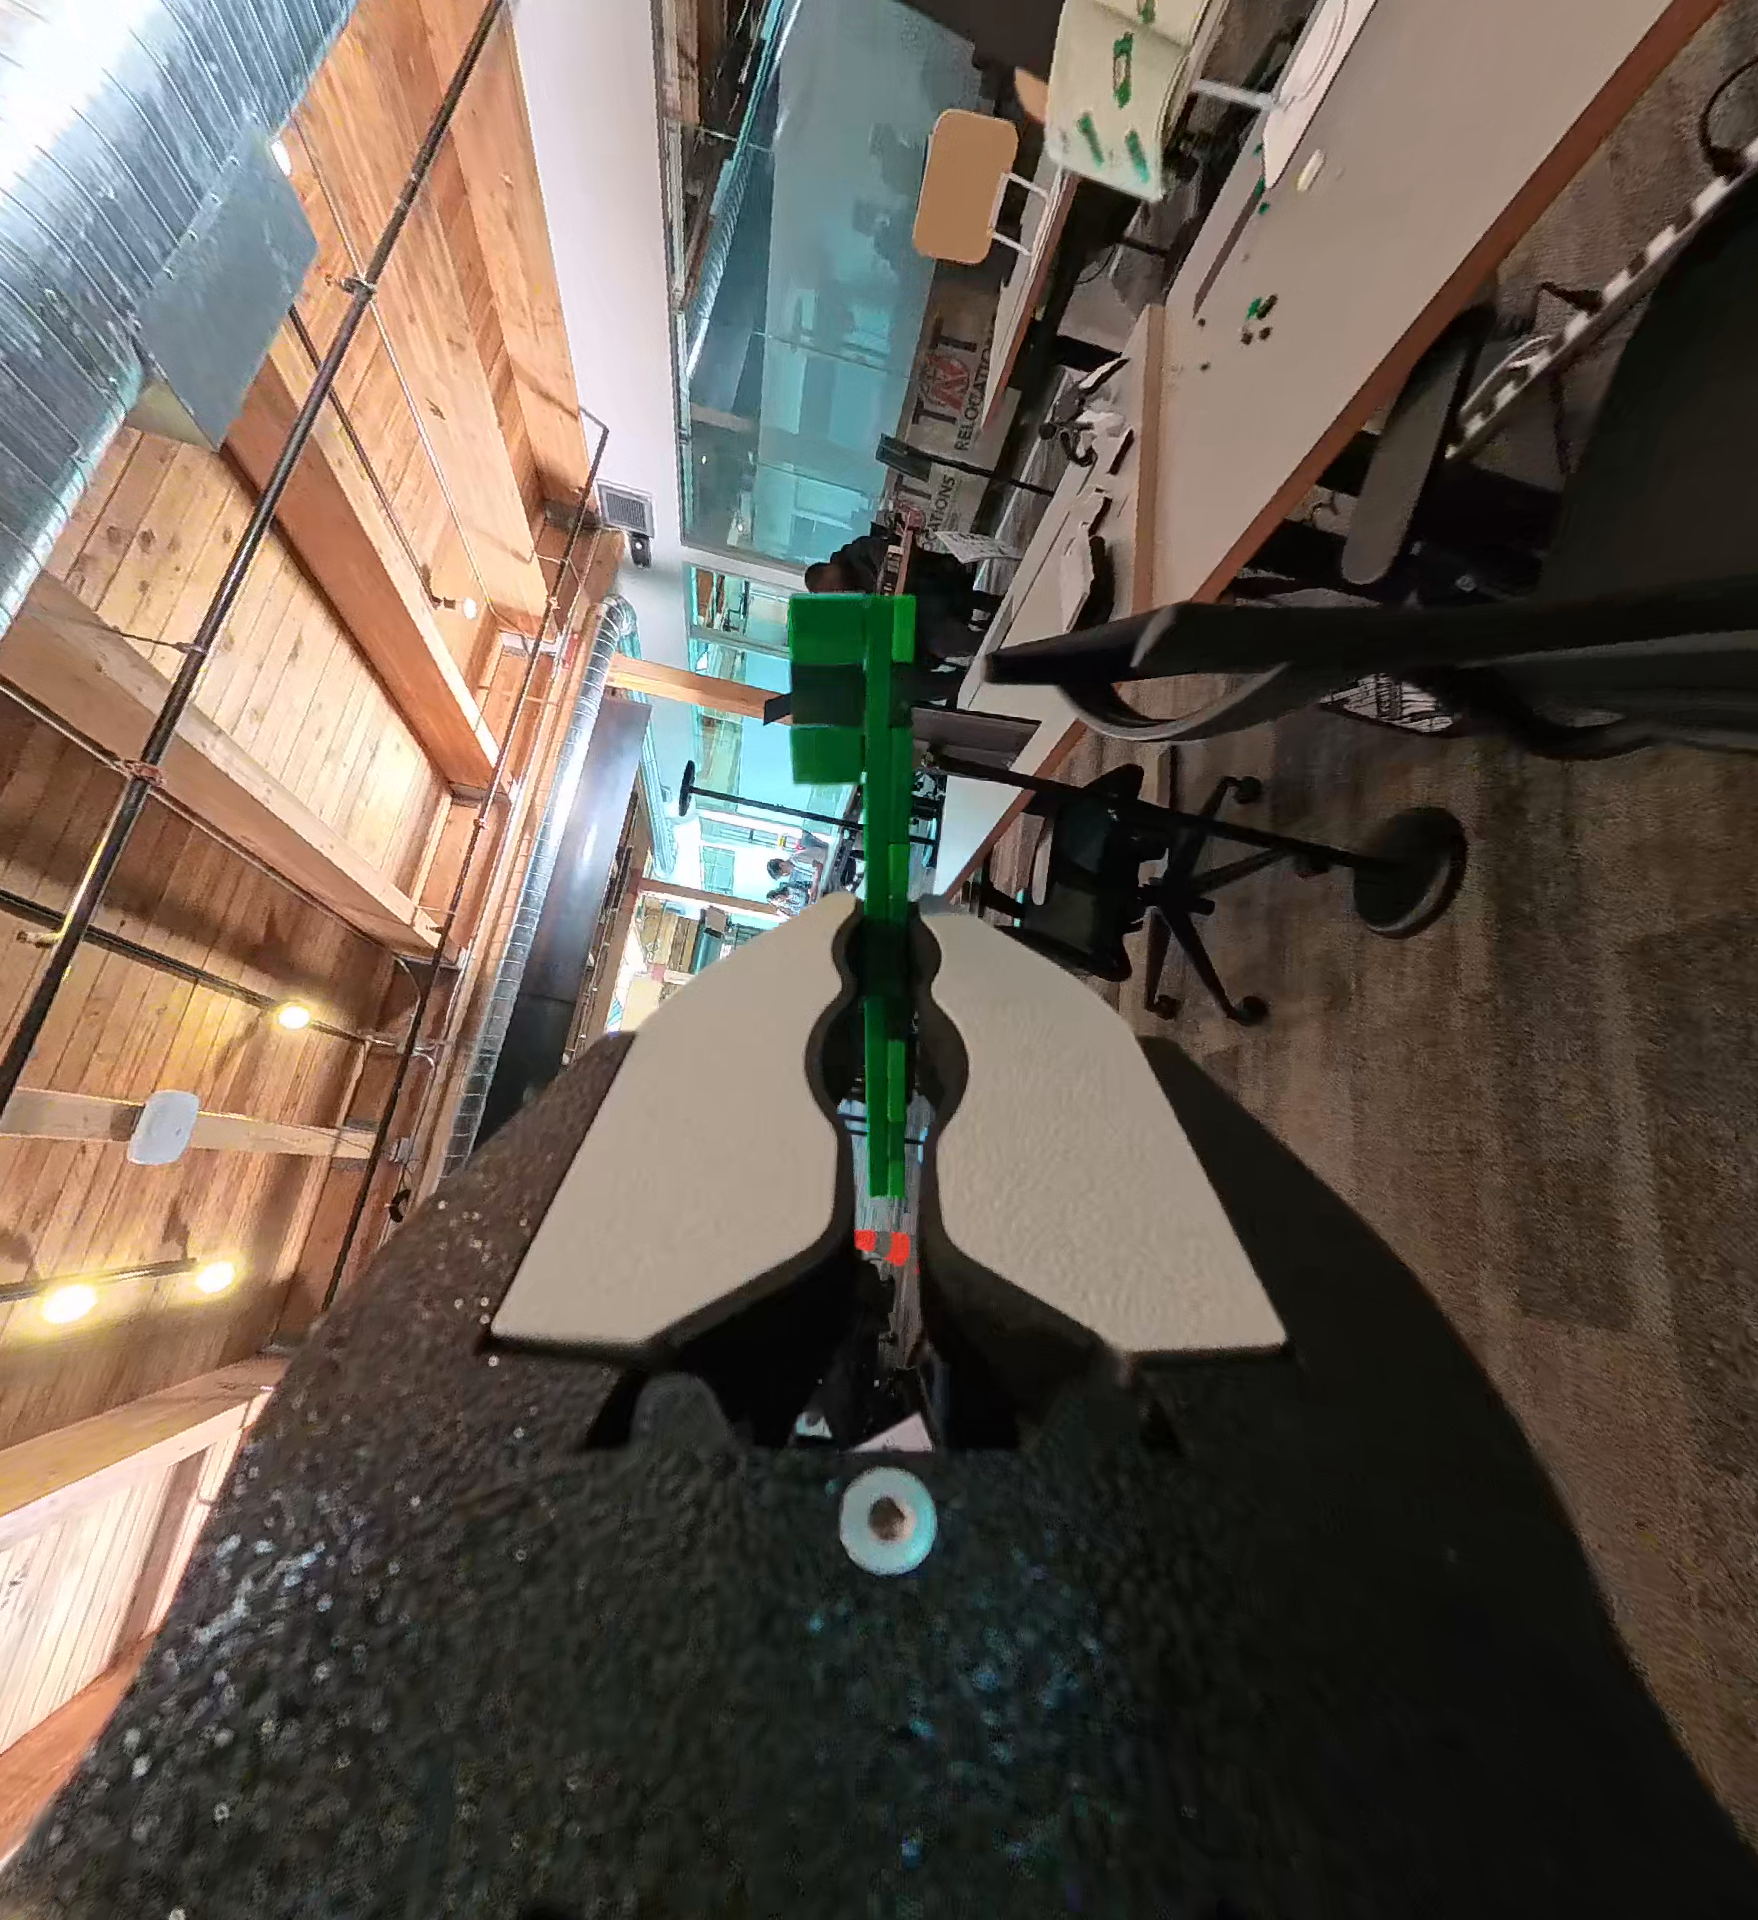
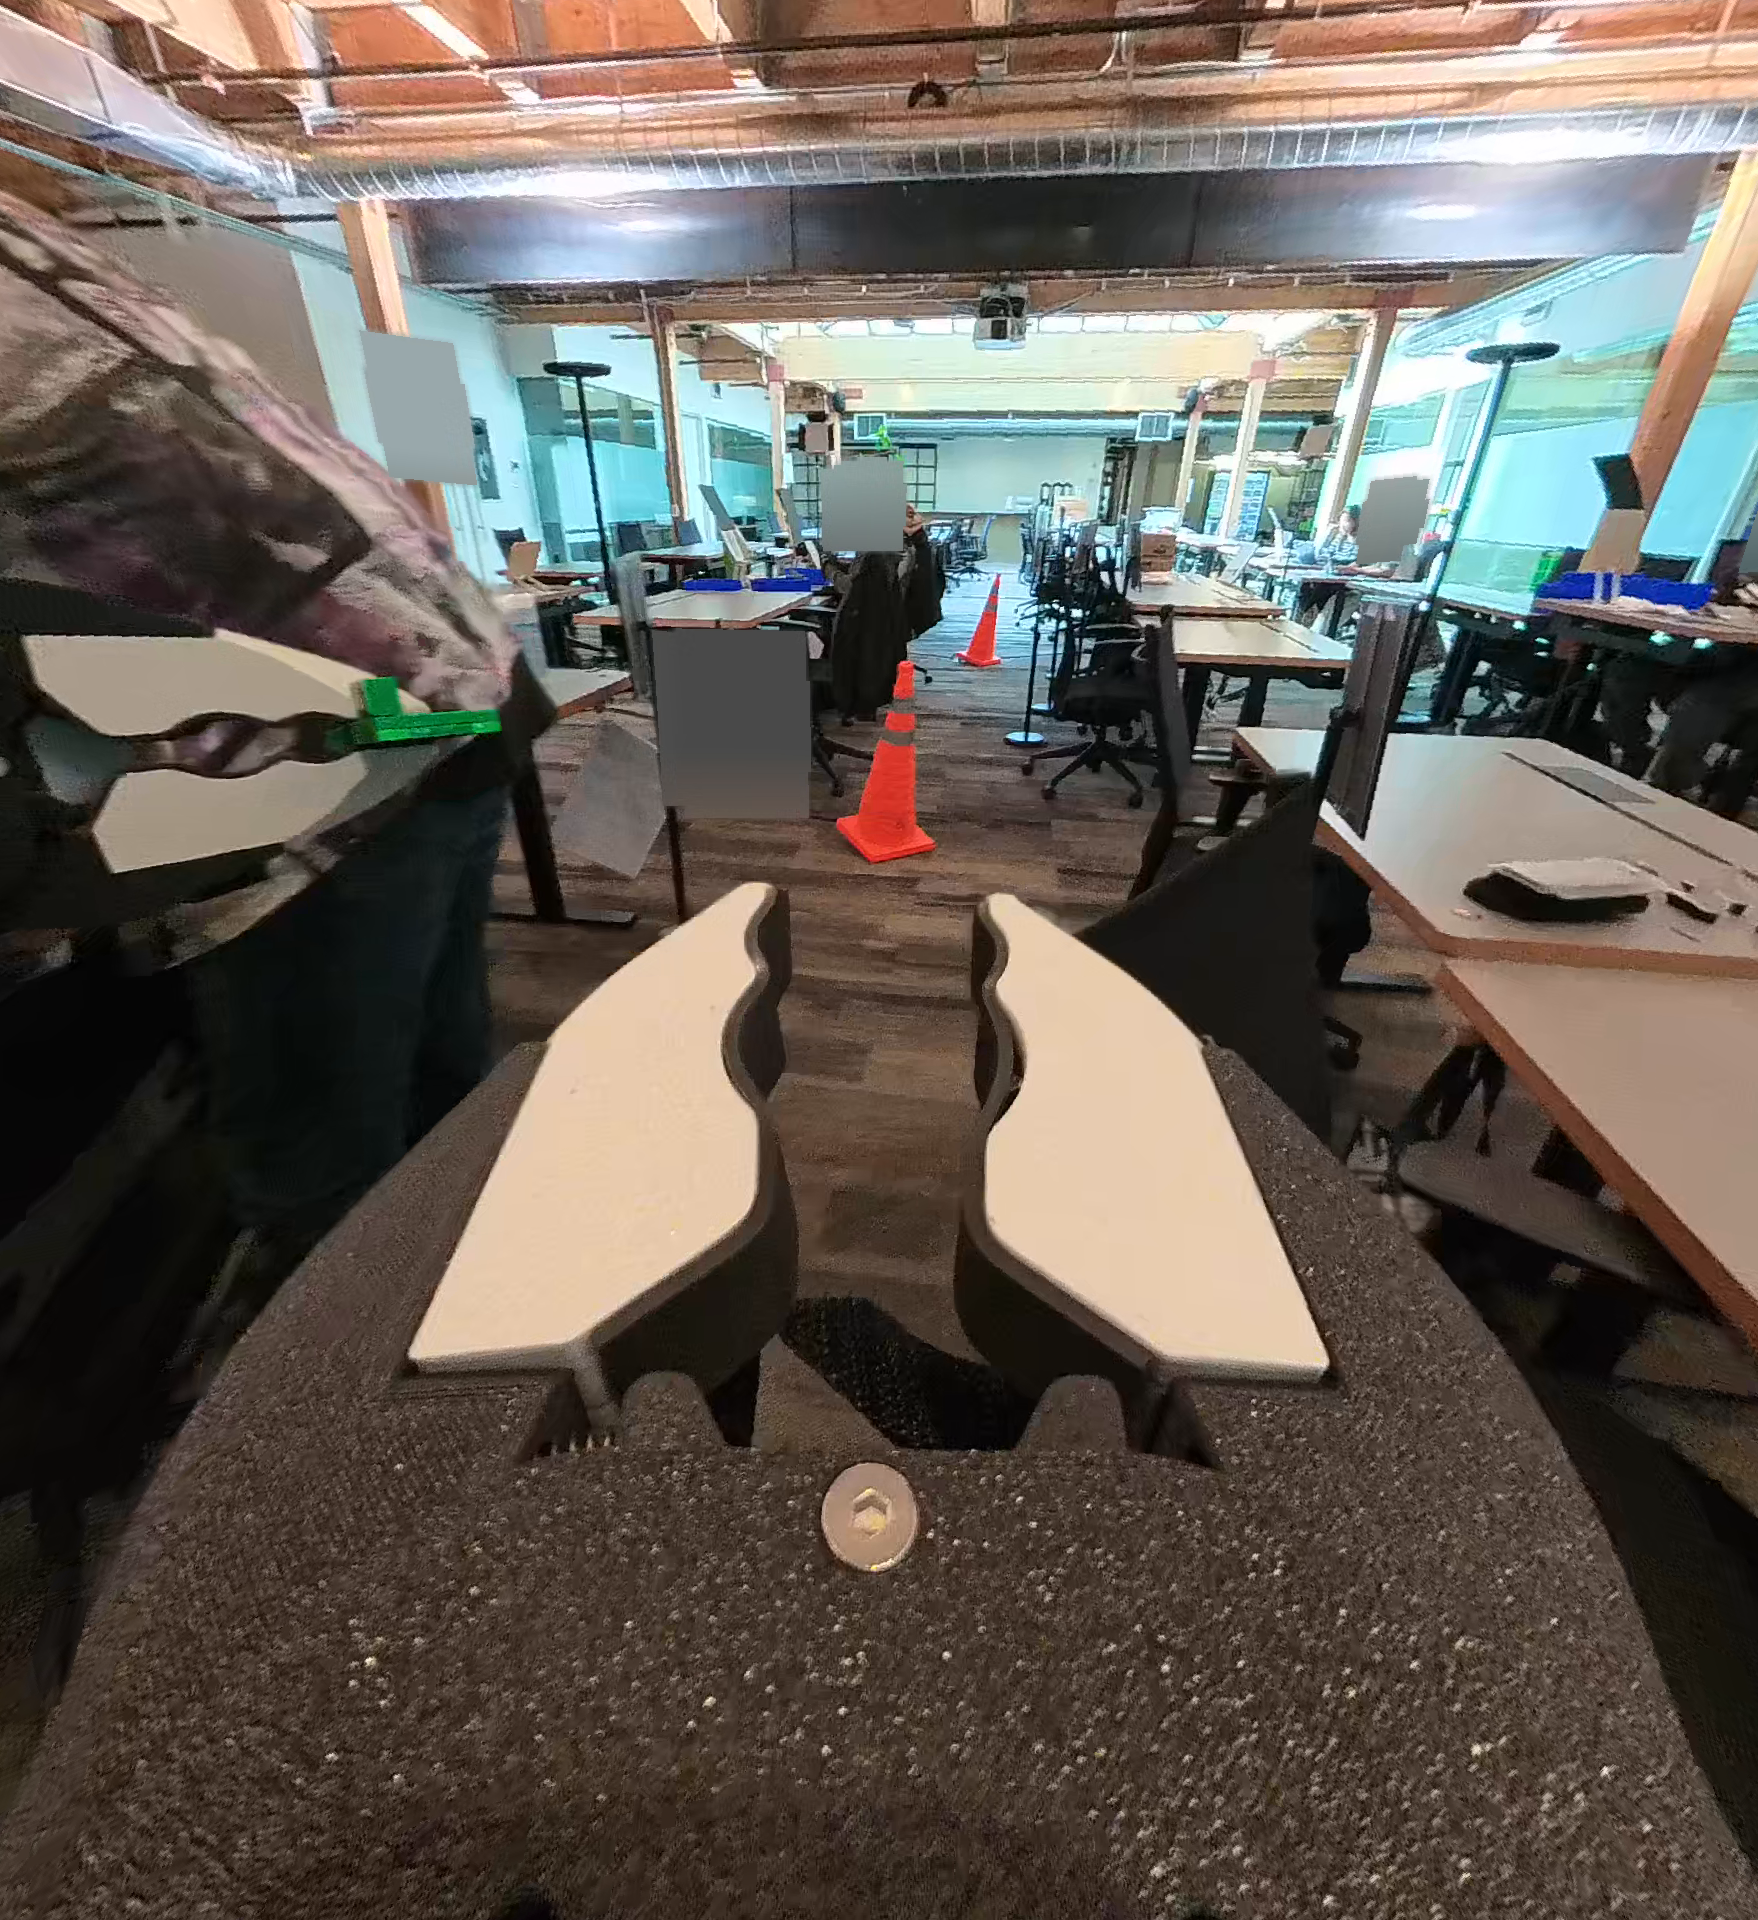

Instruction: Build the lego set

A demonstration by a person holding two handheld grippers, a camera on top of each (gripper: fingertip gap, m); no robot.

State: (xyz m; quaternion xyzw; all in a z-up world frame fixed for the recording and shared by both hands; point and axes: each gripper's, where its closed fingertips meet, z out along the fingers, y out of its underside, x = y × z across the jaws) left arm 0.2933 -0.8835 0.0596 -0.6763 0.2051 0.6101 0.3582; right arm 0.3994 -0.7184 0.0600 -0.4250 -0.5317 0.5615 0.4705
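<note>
Right gripper (image 2: pixel 880 940): I saw it spread wide, empty.
Left gripper (image 1: pixel 890 935): clamped on green lego assembly (image 1: pixel 880 748), long axis along its fingers, lying to my right gripper's left.

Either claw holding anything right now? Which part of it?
Left claw is shut on the green lego assembly, gripping its thin flat edge near one end; the rest sticks out past the tips. Right claw is open, empty.

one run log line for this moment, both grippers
left gripper: shut on green lego piece, held in air | right gripper: open, empty | orange cone: on floor ahead
</note>
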